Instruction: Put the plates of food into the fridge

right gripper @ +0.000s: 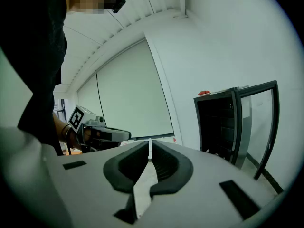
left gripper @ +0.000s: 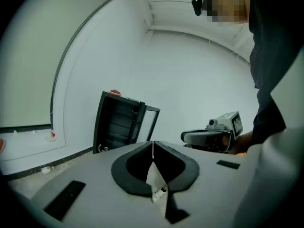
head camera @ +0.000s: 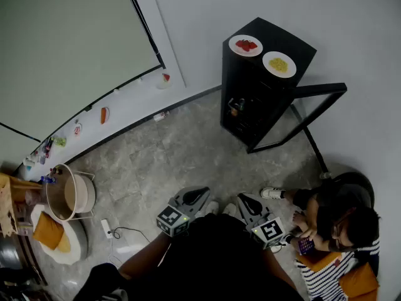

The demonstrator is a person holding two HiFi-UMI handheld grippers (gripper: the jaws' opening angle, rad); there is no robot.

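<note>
Head view, looking down from where the person stands: the black fridge stands against the wall with its glass door swung wide open, and both plates sit on top of it, the plate of red food nearer the wall and the plate of yellow food just beside it, toward the door side. The left tongs and right tongs are held well short of the fridge, side by side, both closed with nothing between them. I'd judge the step in hand to be the approach to the first plate. To do it well, open the tongs before reaching the fridge top, take a plate by its rim, and keep it level so the food stays put. Watch the open door's edge and the person seated on the floor near the door.
</note>
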